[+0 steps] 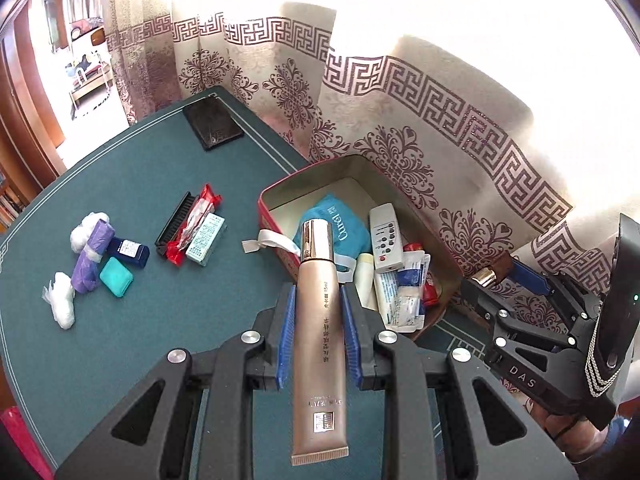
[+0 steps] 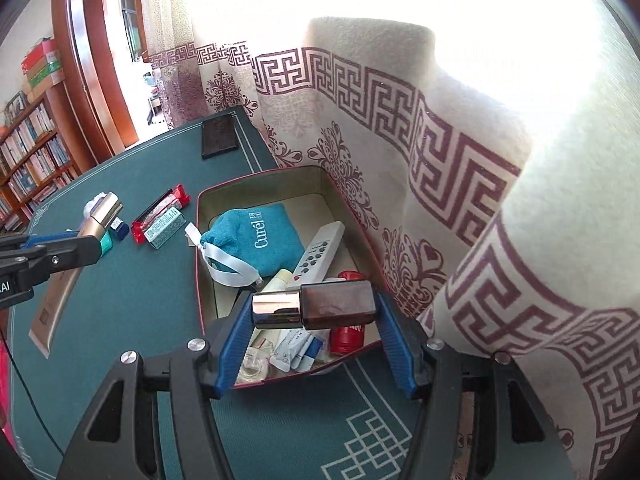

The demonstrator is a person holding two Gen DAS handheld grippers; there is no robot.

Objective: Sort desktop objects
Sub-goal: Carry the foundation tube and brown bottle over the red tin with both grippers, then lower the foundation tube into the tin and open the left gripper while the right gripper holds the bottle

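Observation:
My left gripper [image 1: 318, 300] is shut on a long gold cosmetic tube [image 1: 318, 340], held above the green table beside the red tin box [image 1: 276, 196]. It also shows in the right wrist view [image 2: 60, 248]. My right gripper [image 2: 314, 308] is shut on a small brown bottle with a metallic cap [image 2: 316, 306], held crosswise above the near end of the box [image 2: 224, 190]. The box holds a teal pouch [image 2: 260, 236], a white remote [image 2: 320, 254], tubes and a red item [image 2: 348, 336].
On the green table [image 1: 132, 352] lie a black comb [image 1: 176, 220], a red packet [image 1: 196, 220], a pale box [image 1: 206, 238], a purple roll [image 1: 90, 256], a teal case [image 1: 116, 278], a navy box [image 1: 130, 252] and white wads. A dark case [image 1: 213, 124] lies at the back. Patterned curtains [image 2: 460, 140] hang right.

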